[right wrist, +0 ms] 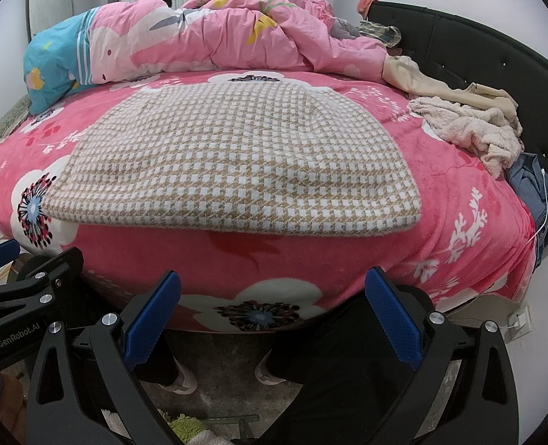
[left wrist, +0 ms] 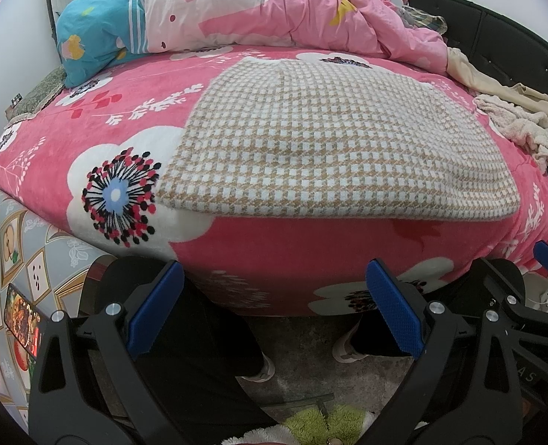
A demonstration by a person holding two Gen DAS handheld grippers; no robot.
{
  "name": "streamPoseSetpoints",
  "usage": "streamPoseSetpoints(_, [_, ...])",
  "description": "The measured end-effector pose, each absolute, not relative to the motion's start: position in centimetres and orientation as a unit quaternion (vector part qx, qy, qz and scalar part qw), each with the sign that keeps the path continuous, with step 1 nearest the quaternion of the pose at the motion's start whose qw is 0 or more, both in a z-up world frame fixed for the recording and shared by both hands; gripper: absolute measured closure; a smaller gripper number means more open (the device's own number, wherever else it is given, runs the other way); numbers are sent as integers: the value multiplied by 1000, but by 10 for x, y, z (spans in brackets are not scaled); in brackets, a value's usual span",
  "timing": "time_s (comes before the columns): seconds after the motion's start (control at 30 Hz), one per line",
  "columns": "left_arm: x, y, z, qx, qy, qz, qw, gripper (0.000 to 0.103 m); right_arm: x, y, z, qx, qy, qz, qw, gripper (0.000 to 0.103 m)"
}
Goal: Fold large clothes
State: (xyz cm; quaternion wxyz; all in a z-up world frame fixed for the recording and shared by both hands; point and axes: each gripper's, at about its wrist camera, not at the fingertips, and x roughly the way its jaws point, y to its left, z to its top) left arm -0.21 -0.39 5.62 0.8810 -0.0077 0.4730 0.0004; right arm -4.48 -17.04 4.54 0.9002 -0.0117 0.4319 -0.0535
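Observation:
A beige and white houndstooth garment (left wrist: 325, 148) (right wrist: 236, 163) lies flat and folded into a rough rectangle on the pink flowered bed cover (left wrist: 88, 129) (right wrist: 459, 193), its near edge close to the bed's front edge. My left gripper (left wrist: 274, 307) hangs open below and in front of the bed edge, with nothing between its blue pads. My right gripper (right wrist: 272, 307) is also open and empty at about the same height, beside the left one. Each gripper shows at the edge of the other's view.
A crumpled pink quilt (left wrist: 274, 11) and a blue pillow (left wrist: 88, 37) fill the far side of the bed. Loose cream and beige clothes (right wrist: 470, 126) lie by the black headboard (right wrist: 478, 48) on the right. A person's legs and shoes (left wrist: 259, 371) stand on the grey rug below.

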Motion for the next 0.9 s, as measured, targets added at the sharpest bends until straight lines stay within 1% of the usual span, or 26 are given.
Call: streamPoseSetpoints(0.9, [-2, -4, 56, -8, 473, 0, 881, 8, -45, -170, 44, -12, 433, -51, 900, 6])
